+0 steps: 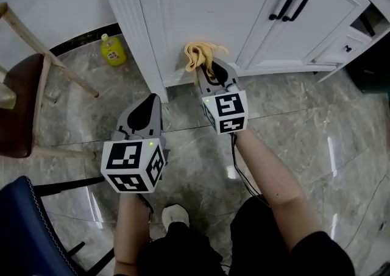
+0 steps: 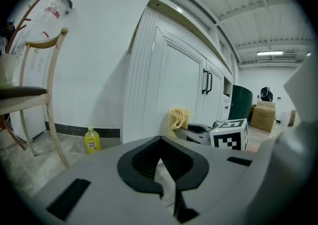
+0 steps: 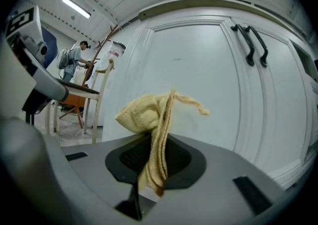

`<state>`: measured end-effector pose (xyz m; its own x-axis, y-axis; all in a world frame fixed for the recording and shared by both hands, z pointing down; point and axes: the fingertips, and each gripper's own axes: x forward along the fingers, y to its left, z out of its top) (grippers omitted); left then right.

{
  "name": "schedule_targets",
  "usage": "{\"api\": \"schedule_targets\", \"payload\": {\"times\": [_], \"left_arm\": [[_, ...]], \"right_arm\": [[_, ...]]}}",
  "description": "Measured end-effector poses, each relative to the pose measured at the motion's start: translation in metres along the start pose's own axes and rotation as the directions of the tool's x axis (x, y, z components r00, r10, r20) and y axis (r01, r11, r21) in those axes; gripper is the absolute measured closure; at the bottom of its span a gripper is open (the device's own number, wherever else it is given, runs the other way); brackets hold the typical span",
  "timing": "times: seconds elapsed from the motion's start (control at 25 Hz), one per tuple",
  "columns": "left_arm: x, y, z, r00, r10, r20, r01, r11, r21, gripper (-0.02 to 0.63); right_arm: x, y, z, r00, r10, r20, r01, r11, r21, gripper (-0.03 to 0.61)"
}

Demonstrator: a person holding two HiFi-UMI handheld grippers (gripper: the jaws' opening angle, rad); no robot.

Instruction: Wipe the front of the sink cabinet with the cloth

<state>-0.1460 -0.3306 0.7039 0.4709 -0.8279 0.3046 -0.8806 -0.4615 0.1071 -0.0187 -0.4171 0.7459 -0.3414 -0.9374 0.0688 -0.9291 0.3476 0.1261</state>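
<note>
Yellow cloth [image 1: 198,55] — in right gripper [image 1: 206,69] — near lower edge of cabinet [image 1: 201,7]

sink cabinet [image 1: 201,19] top cut off by the upper edge, wooden chair [image 1: 27,107] left of the cabinet cropped at the side, yellow bottle [image 1: 113,50] by the cabinet's corner with label too small to read, cloth [image 1: 198,55] at the cabinet's foot with its lower end hidden between the right tool [image 1: 210,75] jaws

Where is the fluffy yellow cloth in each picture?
Head view: yellow terry cloth top middle, held by the right gripper.
Left gripper view: cloth just right of centre.
Right gripper view: cloth dead centre, clamped in jaws.
Shared landmark: pair of black cabinet door handles.
</note>
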Motion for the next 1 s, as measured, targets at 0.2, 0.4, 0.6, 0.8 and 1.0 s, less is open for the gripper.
{"api": "schedule_targets", "payload": {"times": [0.2, 0.4, 0.6, 0.8, 1.0], "left_arm": [[0.006, -0.018, -0.004, 1.000, -0.027, -0.014, 0.027, 1.000, 0.011, 0.598], [0.007, -0.032, -0.006, 0.999, -0.038, -0.025, 0.038, 0.999, 0.030, 0.598], [0.007, -0.043, -0.006, 0.999, -0.045, -0.028, 0.046, 0.998, 0.037, 0.598], [0.007, -0.049, -0.013, 0.996, -0.065, -0.053, 0.067, 0.997, 0.033, 0.598], [0.000, -0.057, 0.008, 0.993, -0.111, -0.030, 0.111, 0.993, 0.025, 0.598]], "right_arm": [[-0.018, -0.044, -0.016, 0.995, -0.095, -0.027, 0.095, 0.995, 0.002, 0.500], [-0.037, -0.088, -0.034, 0.978, -0.197, -0.066, 0.200, 0.979, 0.034, 0.500], [-0.056, -0.122, -0.042, 0.960, -0.268, -0.075, 0.274, 0.959, 0.075, 0.500], [-0.070, -0.133, -0.046, 0.948, -0.305, -0.095, 0.314, 0.944, 0.104, 0.500], [-0.086, -0.142, -0.025, 0.943, -0.310, -0.123, 0.321, 0.944, 0.083, 0.500]]}}
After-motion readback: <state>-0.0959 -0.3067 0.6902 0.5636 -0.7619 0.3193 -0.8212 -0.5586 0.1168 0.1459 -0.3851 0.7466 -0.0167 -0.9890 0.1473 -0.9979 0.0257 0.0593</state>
